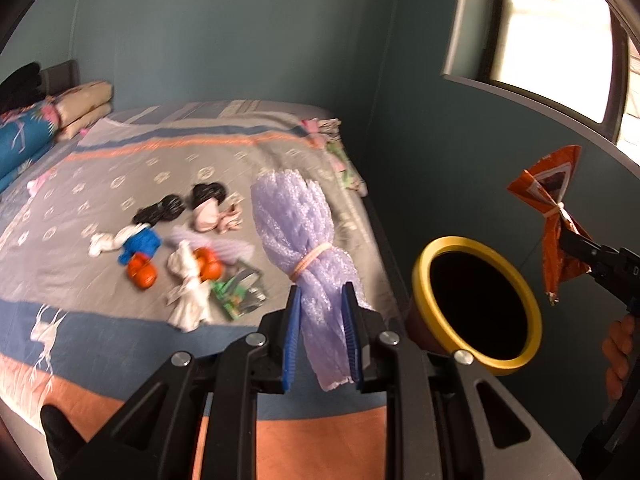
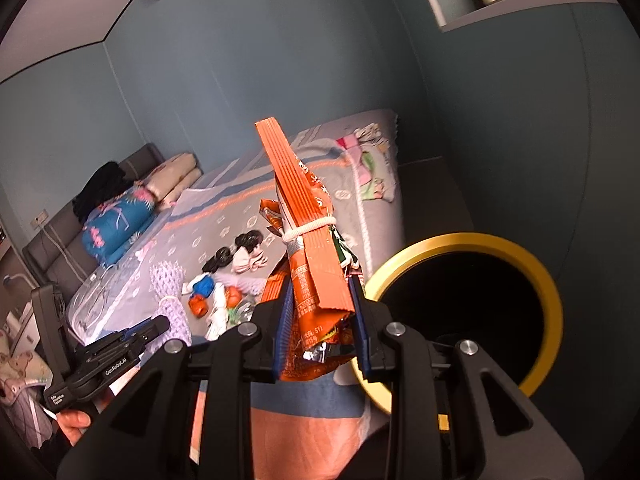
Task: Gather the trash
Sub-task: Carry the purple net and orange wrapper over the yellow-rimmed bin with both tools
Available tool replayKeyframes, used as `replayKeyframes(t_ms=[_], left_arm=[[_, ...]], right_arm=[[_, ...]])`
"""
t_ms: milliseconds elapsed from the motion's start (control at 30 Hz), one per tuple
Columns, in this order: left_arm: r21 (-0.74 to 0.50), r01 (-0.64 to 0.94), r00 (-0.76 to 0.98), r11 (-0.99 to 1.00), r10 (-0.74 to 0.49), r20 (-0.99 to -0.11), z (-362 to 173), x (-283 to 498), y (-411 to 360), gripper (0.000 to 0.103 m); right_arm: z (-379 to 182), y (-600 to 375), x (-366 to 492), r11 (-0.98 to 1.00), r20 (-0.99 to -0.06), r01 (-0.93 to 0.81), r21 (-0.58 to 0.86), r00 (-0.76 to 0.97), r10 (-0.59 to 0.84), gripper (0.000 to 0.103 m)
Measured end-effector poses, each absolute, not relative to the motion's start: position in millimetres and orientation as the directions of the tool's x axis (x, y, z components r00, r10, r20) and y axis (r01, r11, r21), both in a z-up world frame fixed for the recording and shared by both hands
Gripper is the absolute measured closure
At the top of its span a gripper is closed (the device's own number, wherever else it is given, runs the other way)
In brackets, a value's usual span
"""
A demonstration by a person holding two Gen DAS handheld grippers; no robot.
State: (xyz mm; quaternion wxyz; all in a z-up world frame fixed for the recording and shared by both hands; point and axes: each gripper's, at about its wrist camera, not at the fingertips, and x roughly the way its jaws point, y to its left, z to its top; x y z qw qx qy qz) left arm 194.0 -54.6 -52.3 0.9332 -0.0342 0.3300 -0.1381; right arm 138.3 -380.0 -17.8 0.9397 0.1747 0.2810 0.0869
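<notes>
My left gripper (image 1: 322,332) is shut on a purple foam net bundle (image 1: 308,240) tied with a rubber band, held upright above the bed's edge. My right gripper (image 2: 320,328) is shut on an orange snack wrapper bundle (image 2: 308,248) tied with a white band; it also shows in the left wrist view (image 1: 554,216). A dark bin with a yellow rim (image 1: 424,264) stands beside the bed, just right of both grippers; it also shows in the right wrist view (image 2: 552,292). More trash lies on the bed: white tissue (image 1: 190,288), a green wrapper (image 1: 240,292).
The bed (image 1: 120,168) has a grey, blue and orange cover with socks, orange and blue items and pillows (image 1: 24,136) at the head. A teal wall (image 1: 460,180) and a window sill (image 1: 560,116) stand behind the bin.
</notes>
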Motion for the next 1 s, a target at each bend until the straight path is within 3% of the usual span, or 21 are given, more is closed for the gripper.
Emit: replayKeyframes(t_ms=[467,1000], left_arm=[[-0.146,0.38,0.71,0.913,-0.389,-0.587,-44,214,-136,0.084],[-0.229,0.454,0.597,0.861,-0.485,-0.639,-90,256,-216,0.084]], right_arm=[[-14,-439,154,0.925,-0.498,0.065,0.374,0.856,0.141,0.077],[-63,-479,209,0.894,-0.589,0.196,0.403,0.803,0.089,0.076]])
